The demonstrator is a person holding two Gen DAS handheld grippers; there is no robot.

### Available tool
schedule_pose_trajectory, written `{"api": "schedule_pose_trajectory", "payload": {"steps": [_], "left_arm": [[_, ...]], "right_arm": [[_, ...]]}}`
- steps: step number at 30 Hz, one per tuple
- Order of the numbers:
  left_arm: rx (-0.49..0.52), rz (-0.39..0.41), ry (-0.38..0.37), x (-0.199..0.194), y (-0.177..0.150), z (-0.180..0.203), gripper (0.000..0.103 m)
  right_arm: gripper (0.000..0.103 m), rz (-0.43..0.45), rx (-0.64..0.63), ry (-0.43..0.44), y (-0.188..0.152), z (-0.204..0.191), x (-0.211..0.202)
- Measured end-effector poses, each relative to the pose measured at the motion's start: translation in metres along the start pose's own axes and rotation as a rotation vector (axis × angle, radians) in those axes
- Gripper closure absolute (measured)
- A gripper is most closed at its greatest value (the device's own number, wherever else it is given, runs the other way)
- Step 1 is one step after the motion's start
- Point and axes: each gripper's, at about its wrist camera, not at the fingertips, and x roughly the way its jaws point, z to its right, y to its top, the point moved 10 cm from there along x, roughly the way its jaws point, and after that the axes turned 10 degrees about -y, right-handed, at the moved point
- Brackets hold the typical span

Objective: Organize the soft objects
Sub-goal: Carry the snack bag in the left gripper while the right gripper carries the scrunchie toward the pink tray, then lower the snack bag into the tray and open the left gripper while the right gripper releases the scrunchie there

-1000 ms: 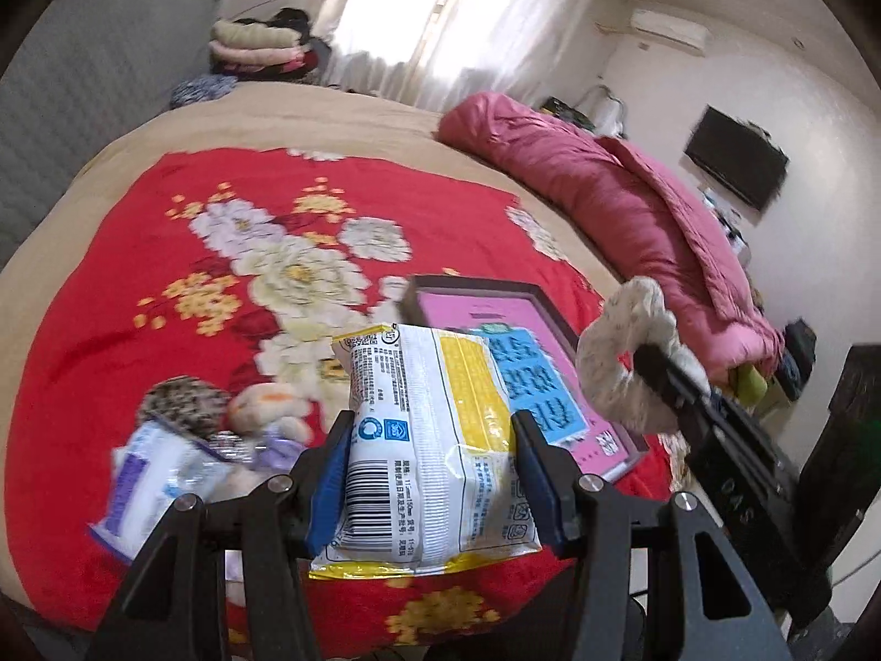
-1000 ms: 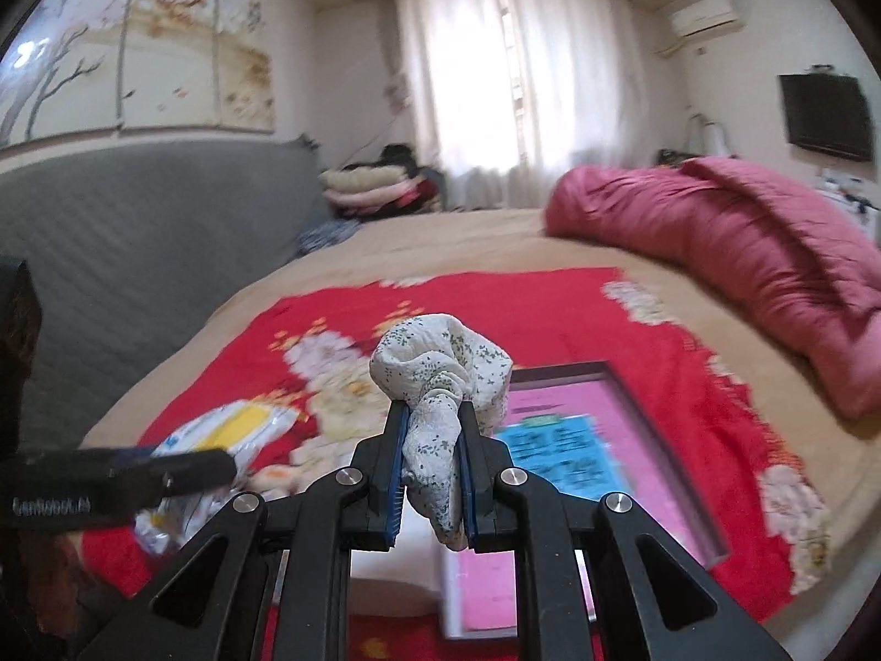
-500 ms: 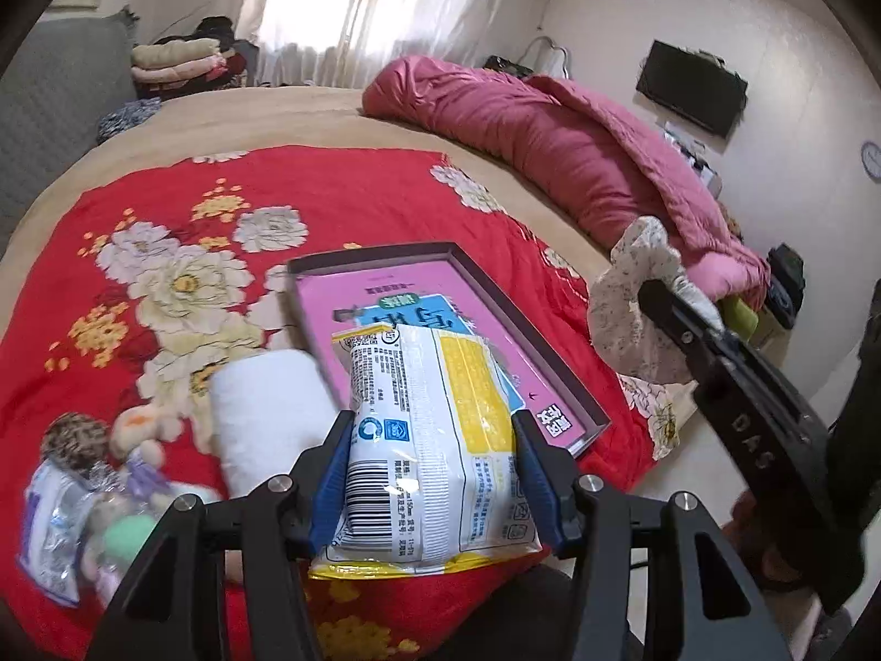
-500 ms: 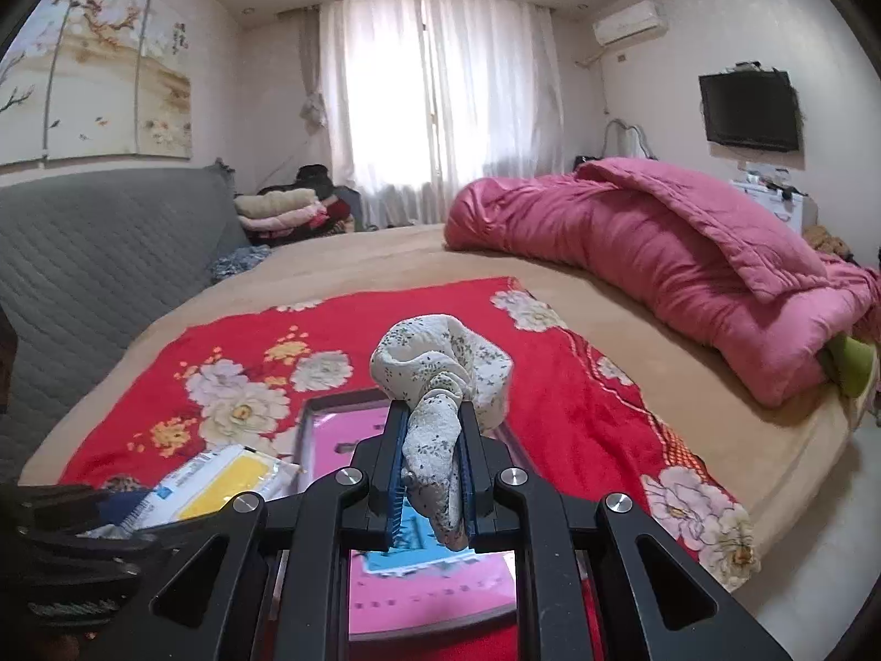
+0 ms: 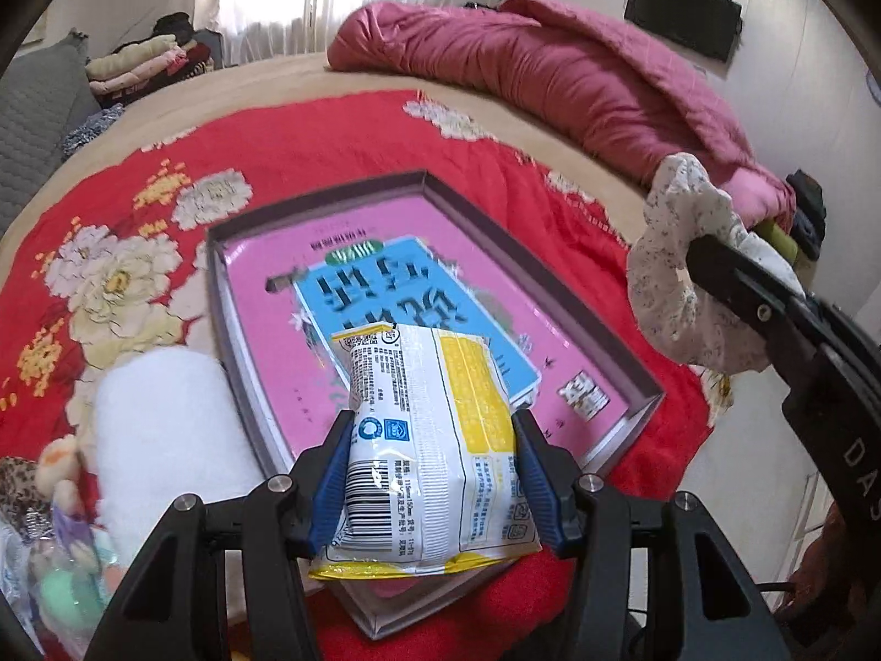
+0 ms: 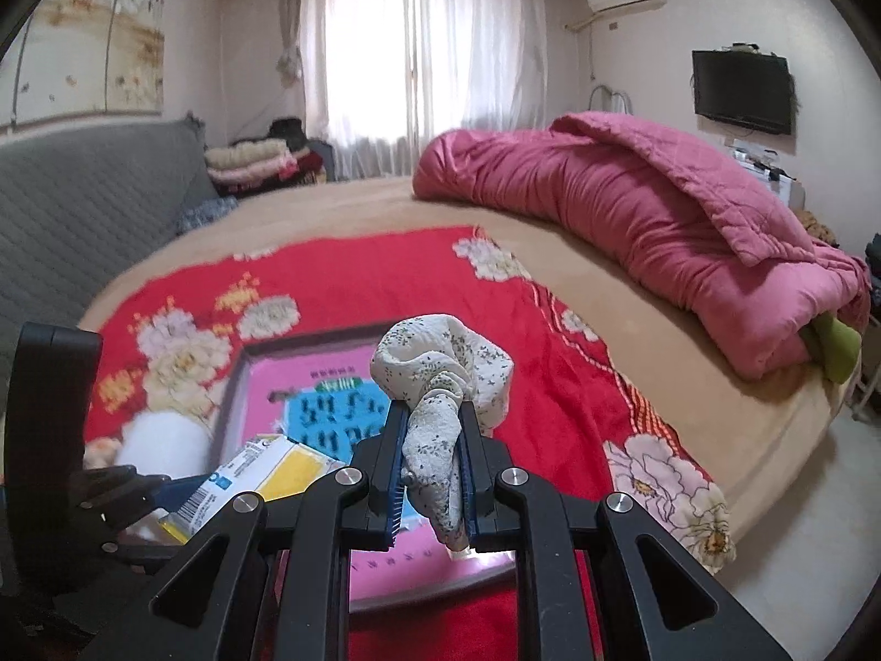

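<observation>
Left gripper: we've got our left gripper (image 5: 432, 473) tilted down toward the bed, both blue pads (image 5: 330, 482) pressed against the sides of the tissue pack (image 5: 435, 440), so it's clamped on that.
Tissue pack: white and yellow plastic pack with a barcode, held upright-ish between the fingers, up in the air over the near end of the tray (image 5: 600, 325). From the right wrist view we see it poking in from the left (image 6: 259, 471).
Right gripper: our right gripper (image 6: 432, 468) points forward and somewhat down, jaws squeezed nearly together on the floral cloth (image 6: 440, 380). In the left view it comes in from the right edge as a long black arm (image 5: 732, 281) angled up and to the left.
Floral cloth: cream fabric with tiny flowers, bunched up, a puffy loop above the pads and a tail hanging below. It's off the bed, above the right side of the tray (image 6: 231, 402).
Tray: shallow dark-rimmed box with a pink and blue printed bottom, lying on the red flowered blanket (image 5: 330, 143).
Other soft stuff: a white fluffy roll (image 5: 165, 435) sits just beside the tray's left wall; small plush bits (image 5: 55, 496) are near the lower left, too blurry for us to name.
Background: a rolled pink quilt (image 6: 661, 220) lies on the far right of the bed.
</observation>
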Motion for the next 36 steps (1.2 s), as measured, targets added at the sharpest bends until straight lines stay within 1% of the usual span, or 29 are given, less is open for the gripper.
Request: {"api": "schedule_pose_trajectory", "payload": {"steps": [4,9,15,18,20,22,25,27,29,33,34,36], "left_arm": [[0.019,-0.031,0.017,0.014,-0.01,-0.002,0.048],[0.031,-0.051,0.017,0.02,-0.02,-0.004,0.048],[0.052,-0.05,0.015,0.022,-0.021,-0.002,0.047],[0.057,-0.049,0.016,0.023,-0.02,-0.003,0.047],[0.054,-0.051,0.012,0.023,-0.02,-0.003,0.047],[0.055,-0.051,0.011,0.023,-0.02,-0.002,0.047],[0.054,-0.052,0.01,0.024,-0.02,-0.003,0.047],[0.055,-0.054,0.011,0.024,-0.02,-0.002,0.047],[0.056,-0.056,0.014,0.025,-0.02,-0.002,0.047],[0.061,-0.055,0.019,0.025,-0.02,-0.003,0.047],[0.06,-0.055,0.019,0.025,-0.02,-0.003,0.047],[0.064,-0.056,0.023,0.026,-0.02,-0.003,0.047]], "right_arm": [[0.086,-0.065,-0.04,-0.017,-0.015,-0.001,0.021],[0.086,-0.158,-0.09,-0.027,-0.035,-0.006,0.046],[0.085,-0.252,-0.103,0.002,-0.056,-0.012,0.067],[0.082,-0.277,-0.066,0.053,-0.06,-0.014,0.071],[0.077,-0.294,-0.043,0.083,-0.062,-0.016,0.072],[0.074,-0.304,-0.024,0.109,-0.063,-0.017,0.072],[0.071,-0.314,0.0,0.132,-0.065,-0.018,0.072],[0.066,-0.324,0.008,0.133,-0.066,-0.017,0.073],[0.056,-0.326,-0.002,0.127,-0.068,-0.018,0.073],[0.052,-0.319,-0.024,0.135,-0.067,-0.024,0.072],[0.049,-0.313,-0.031,0.136,-0.066,-0.025,0.071],[0.046,-0.281,-0.048,0.131,-0.061,-0.027,0.066]]}}
